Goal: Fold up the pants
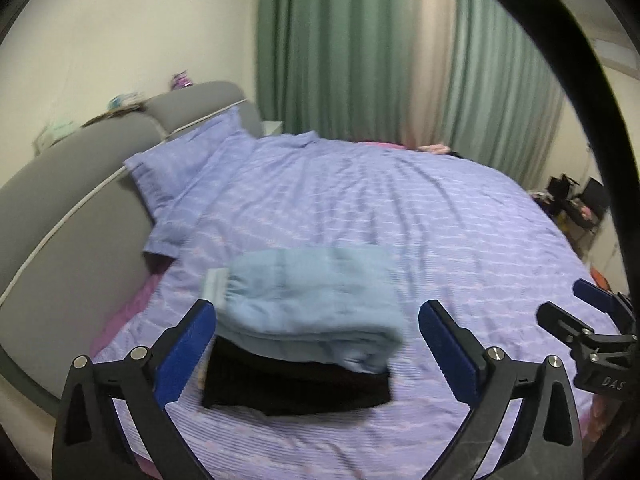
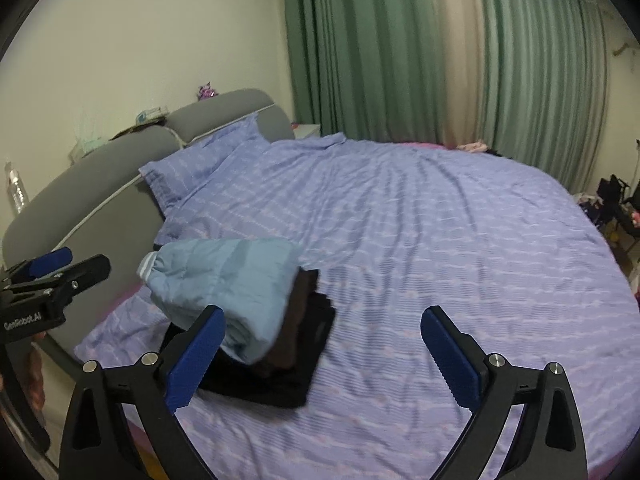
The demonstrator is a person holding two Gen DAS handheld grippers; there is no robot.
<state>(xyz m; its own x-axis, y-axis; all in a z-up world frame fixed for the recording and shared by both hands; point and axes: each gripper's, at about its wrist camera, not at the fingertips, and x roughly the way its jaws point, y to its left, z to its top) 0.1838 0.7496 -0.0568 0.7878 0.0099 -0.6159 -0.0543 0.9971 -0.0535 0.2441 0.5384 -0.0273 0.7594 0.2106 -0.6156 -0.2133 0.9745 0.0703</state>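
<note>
Folded light blue pants (image 1: 308, 300) lie on top of a stack of folded dark garments (image 1: 296, 388) on the purple bed (image 1: 400, 208). My left gripper (image 1: 316, 344) is open and empty, hovering over the stack with a finger on each side. In the right wrist view the blue pants (image 2: 224, 284) and dark stack (image 2: 288, 364) lie left of centre. My right gripper (image 2: 320, 348) is open and empty; its left finger (image 2: 196, 356) is over the stack's near edge. Each gripper shows at the edge of the other's view.
A purple pillow (image 1: 180, 168) lies against the grey headboard (image 1: 60, 208) at the left. Green curtains (image 1: 360, 48) hang behind the bed. Dark clutter (image 1: 576, 200) stands on the floor at the far right. Small items sit on the headboard ledge.
</note>
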